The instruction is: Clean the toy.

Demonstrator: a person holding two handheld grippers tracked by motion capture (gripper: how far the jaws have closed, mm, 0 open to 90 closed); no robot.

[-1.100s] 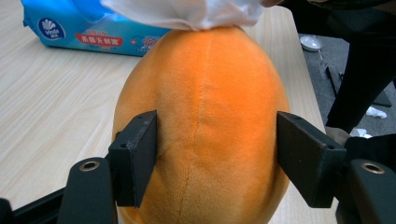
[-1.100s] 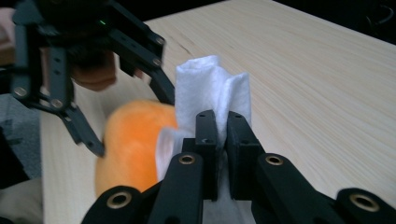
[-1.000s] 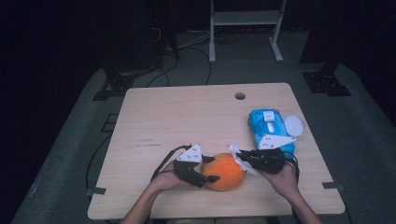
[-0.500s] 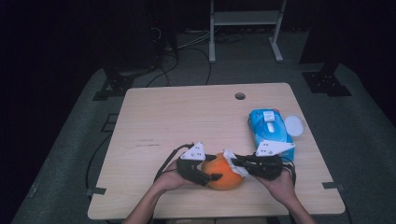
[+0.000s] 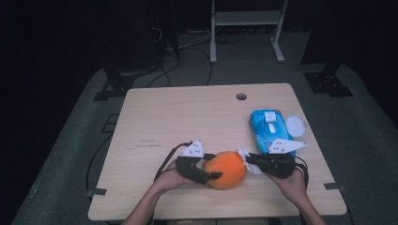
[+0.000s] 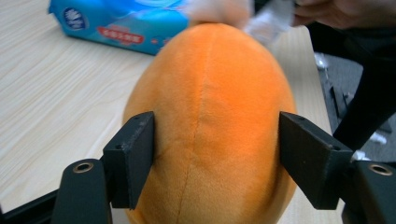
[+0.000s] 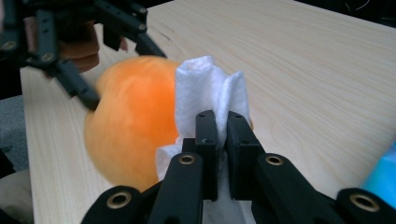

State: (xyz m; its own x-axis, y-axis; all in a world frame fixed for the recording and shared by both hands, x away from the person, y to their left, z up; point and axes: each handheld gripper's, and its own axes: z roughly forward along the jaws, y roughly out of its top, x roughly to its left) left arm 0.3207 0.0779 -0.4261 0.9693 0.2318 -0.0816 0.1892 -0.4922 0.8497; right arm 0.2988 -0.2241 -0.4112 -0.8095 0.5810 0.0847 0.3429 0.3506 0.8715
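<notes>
While the left gripper clasps the orange plush ball between its two black jaws, one jaw pressed to each flank of the soft body, the ball rests on the wooden table near its front edge, roughly midway between the person's two hands. Seen from the left gripper view, the plush ball bulges between the jaws, a seam running down its middle, and the blue wipes pack lies on the table beyond it. The right gripper comes in from the right side with its jaws pinched tight on a white wipe, and that wipe touches the right end of the ball. From the right gripper view the wipe stands up in folds above the closed jaws (its lower part hangs crumpled beneath them) and leans against the ball, with the left gripper on the ball's far side. On the table's right part, just beyond the right hand, sits the wipes pack, a round white lid just beside it.
</notes>
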